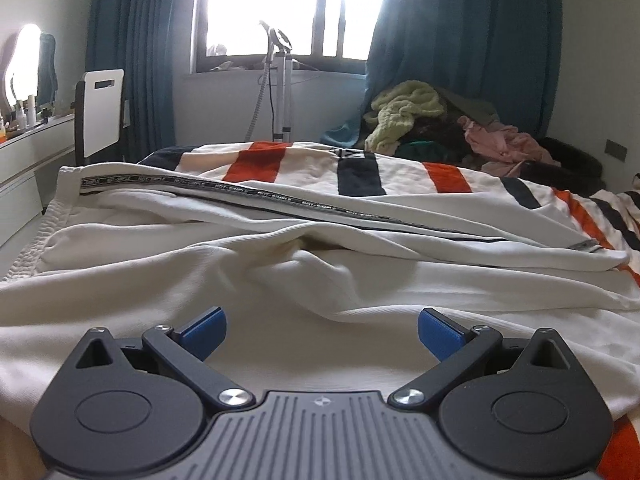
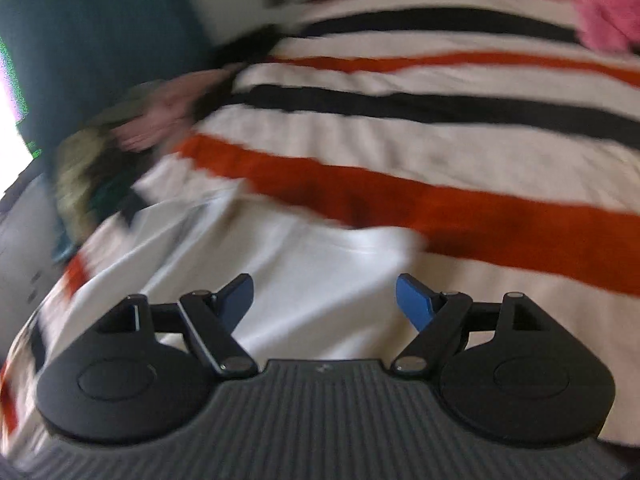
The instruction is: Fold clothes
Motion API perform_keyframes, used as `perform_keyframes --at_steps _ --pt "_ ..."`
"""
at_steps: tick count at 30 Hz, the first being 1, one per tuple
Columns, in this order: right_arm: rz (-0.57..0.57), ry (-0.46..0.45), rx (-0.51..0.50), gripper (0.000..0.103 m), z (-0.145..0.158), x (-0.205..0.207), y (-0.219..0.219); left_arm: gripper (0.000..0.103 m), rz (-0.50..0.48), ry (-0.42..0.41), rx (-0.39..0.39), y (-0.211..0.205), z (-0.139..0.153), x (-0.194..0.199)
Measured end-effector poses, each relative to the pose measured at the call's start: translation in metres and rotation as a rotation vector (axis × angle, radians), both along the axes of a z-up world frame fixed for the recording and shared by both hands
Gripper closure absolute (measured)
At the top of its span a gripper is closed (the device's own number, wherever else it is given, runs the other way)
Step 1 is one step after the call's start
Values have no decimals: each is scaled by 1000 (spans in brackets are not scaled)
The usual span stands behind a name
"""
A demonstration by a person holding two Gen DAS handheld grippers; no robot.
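Note:
A white pair of trousers (image 1: 280, 248) with a black lettered side stripe lies spread and wrinkled across the striped bed cover (image 1: 400, 172). My left gripper (image 1: 322, 330) is open and empty, low over the near part of the white cloth. In the blurred right wrist view, my right gripper (image 2: 324, 300) is open and empty above a white end of the garment (image 2: 320, 264), which lies on the striped cover (image 2: 440, 152).
A pile of unfolded clothes (image 1: 460, 128), yellow-green, pink and dark, lies at the far right of the bed below teal curtains (image 1: 460, 40). A garment steamer stand (image 1: 280, 80) stands by the window. A white dresser (image 1: 24, 160) and chair (image 1: 100, 108) are at the left.

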State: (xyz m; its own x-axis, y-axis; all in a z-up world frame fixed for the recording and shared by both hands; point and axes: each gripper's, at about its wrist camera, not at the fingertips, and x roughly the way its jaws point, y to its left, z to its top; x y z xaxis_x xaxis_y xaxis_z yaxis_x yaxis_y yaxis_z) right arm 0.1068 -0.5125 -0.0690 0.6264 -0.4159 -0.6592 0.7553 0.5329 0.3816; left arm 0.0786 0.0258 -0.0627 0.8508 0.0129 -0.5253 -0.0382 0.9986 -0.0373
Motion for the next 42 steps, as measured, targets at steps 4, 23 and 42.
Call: perform_keyframes --at_steps 4,23,42 --pt "-107 63 95 23 -25 0 -17 0 15 12 -9 3 0 1" --pt "68 -207 418 33 -54 14 -18 0 123 71 -127 26 -4 4" --pt "-10 -221 544 61 -71 9 -42 1 428 170 -301 109 8 19"
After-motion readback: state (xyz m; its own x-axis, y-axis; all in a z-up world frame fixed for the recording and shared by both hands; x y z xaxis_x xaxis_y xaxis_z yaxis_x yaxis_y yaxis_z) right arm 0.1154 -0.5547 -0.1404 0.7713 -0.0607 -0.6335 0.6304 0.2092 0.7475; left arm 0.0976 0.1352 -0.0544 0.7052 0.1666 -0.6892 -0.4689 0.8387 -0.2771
